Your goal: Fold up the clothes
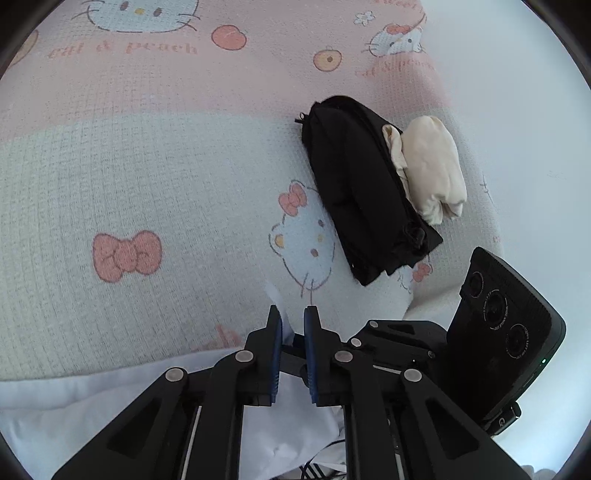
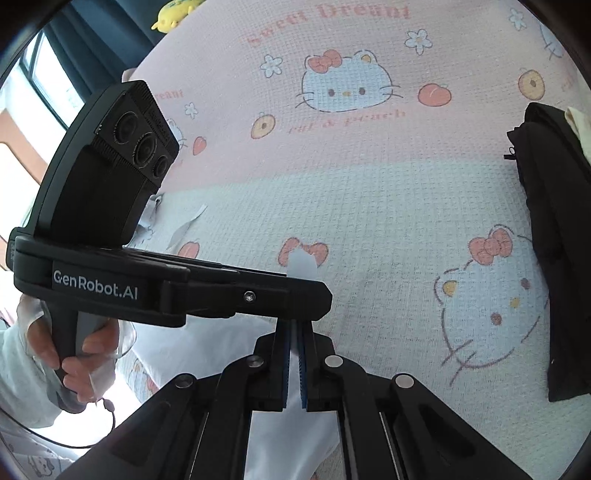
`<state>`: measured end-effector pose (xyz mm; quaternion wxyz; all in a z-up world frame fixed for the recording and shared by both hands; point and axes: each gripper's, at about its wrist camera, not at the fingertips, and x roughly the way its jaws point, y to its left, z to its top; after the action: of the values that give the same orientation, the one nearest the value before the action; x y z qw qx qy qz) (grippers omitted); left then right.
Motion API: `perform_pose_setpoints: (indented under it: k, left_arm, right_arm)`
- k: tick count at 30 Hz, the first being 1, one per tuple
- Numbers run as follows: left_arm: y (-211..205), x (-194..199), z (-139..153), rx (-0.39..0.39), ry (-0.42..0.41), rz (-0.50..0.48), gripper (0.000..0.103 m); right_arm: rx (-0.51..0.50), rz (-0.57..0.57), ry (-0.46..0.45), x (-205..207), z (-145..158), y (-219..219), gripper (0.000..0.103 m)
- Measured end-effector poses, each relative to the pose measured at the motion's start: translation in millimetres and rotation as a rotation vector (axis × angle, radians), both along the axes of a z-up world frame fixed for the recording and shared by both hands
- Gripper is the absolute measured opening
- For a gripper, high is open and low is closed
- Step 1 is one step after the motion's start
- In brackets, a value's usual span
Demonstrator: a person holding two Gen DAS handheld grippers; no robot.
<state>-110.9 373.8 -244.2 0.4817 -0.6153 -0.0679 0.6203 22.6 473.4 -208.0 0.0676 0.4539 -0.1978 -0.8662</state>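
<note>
A white garment lies bunched at the near edge of the bed, and both grippers grip it. My left gripper is shut on a fold of it, and a tip of the cloth sticks out past the pads. My right gripper is shut on another fold of the white garment. The left gripper's body crosses just in front of the right fingertips. A folded black garment lies far right on the bed, with a folded cream garment against its far side.
The bed wears a pink and white cat-print cover, and its right edge drops off past the folded pile. A hand grips the left gripper's handle. A yellow plush toy and a window sit beyond the bed.
</note>
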Motion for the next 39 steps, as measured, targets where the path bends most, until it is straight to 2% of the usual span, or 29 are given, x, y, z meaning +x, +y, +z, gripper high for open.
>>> perform_pose_setpoints:
  k: [6,10,14,19,25,34,39]
  left_arm:
    - [-8,20,1,0.039,-0.047,-0.042,0.01]
    - [-7,35,-3,0.002,-0.022,-0.07,0.01]
    - [-12,39,-10,-0.009,-0.051,-0.074,0.01]
    - [-18,43,-15,-0.038,-0.045,-0.094,0.01]
    - [-29,43,-26,-0.022,-0.101,-0.082,0.01]
    - [-32,57,-24,-0.041,-0.033,-0.146,0.01]
    - [-36,58,-35,-0.048,-0.072,-0.13,0.01]
  right_arm:
    - [0.024,0.034,-0.024,17,0,-14,0.002]
    - [0.04,0.042,-0.063,23,-7,-20,0.002]
    - [0.049,0.049,-0.092,27,-8,-20,0.002]
    - [0.051,0.036,-0.124,30,-10,-20,0.003]
    - [0.082,0.034,-0.144,34,-12,-26,0.003]
    - [0.024,-0.002,-0.161,46,-9,-20,0.003]
    - [-0.004,-0.03,-0.181,55,-3,-17,0.003]
